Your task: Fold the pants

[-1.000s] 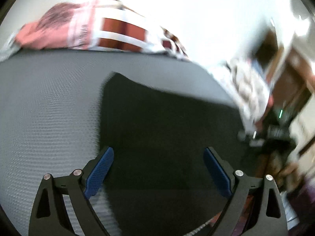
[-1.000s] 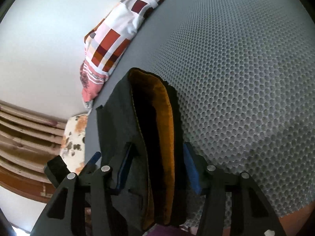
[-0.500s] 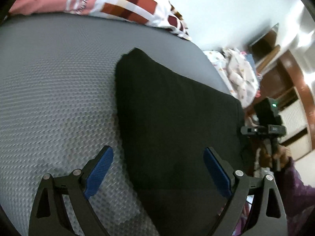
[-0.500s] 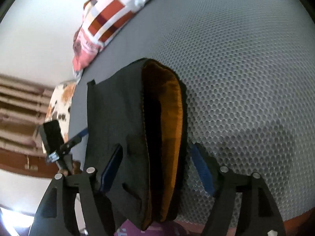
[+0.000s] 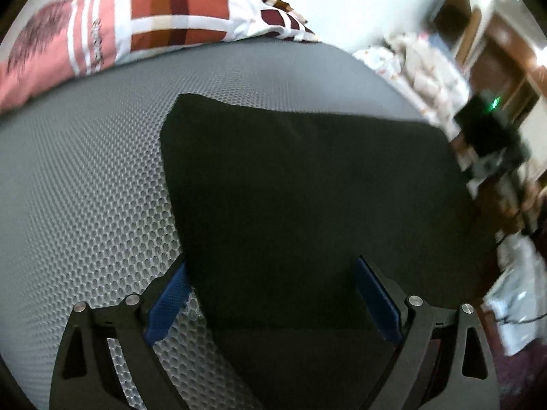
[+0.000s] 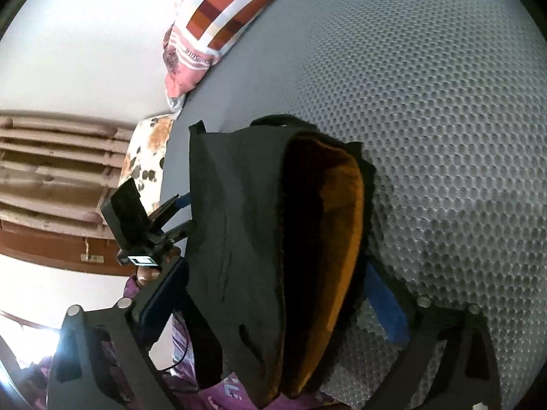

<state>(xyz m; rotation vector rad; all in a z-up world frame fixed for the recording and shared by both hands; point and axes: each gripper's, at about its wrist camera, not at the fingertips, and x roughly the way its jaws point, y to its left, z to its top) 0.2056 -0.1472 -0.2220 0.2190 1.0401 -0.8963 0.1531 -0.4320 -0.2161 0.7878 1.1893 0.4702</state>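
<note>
Black pants (image 5: 307, 198) lie folded into a flat block on a grey mesh mattress (image 5: 85, 171). My left gripper (image 5: 273, 294) is open, its blue pads either side of the block's near edge. In the right wrist view the pants (image 6: 246, 232) show their waist end with an orange lining (image 6: 342, 239). My right gripper (image 6: 273, 294) is open, its jaws wide around that end. The left gripper also shows in the right wrist view (image 6: 171, 215) at the pants' far side.
A red, white and pink checked pillow (image 5: 143, 27) lies at the mattress head, also in the right wrist view (image 6: 218, 20). A patterned cloth (image 6: 147, 157) and brown wooden furniture (image 6: 51, 171) stand beyond the mattress edge. White wall behind.
My right gripper has opened wider around the waist end. My left gripper has moved in closer to the folded pants, still open.
</note>
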